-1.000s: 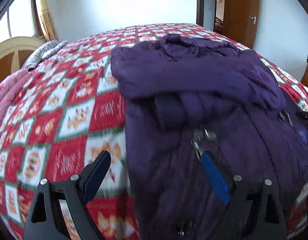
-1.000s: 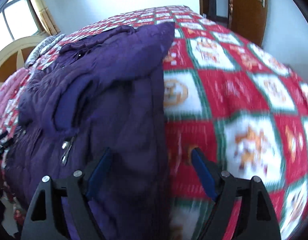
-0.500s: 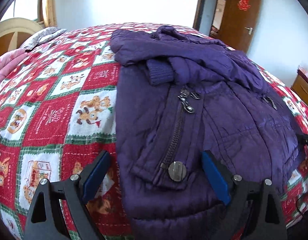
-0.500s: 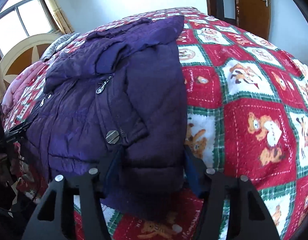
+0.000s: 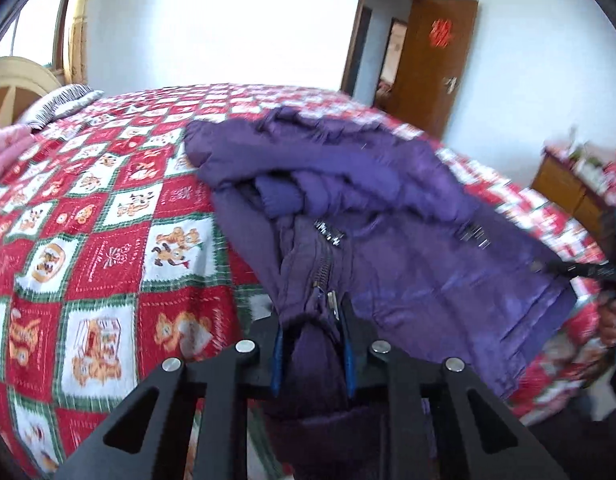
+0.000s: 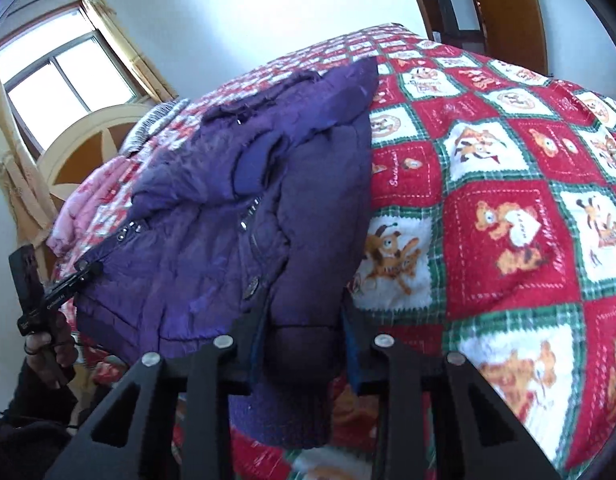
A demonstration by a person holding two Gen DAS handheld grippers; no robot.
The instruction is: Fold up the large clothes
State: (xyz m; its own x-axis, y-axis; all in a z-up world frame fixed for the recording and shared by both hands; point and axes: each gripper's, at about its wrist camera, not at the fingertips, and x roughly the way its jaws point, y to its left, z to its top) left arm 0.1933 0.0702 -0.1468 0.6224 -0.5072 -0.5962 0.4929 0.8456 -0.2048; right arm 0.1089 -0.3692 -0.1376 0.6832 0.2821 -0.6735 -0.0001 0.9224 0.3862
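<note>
Window only from right wrist

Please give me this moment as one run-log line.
step: grasp hem | left claw: closing on purple jacket | right claw: closing on same jacket | surface: patterned bedspread

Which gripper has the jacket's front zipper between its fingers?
The left gripper: its closing jaws pinch the jacket at the zipper; the right gripper, also closing, holds plain hem.

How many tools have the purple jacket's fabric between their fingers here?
2. Left tool, closing on the jacket hem beside the zipper; right tool, closing on the opposite hem corner.
</note>
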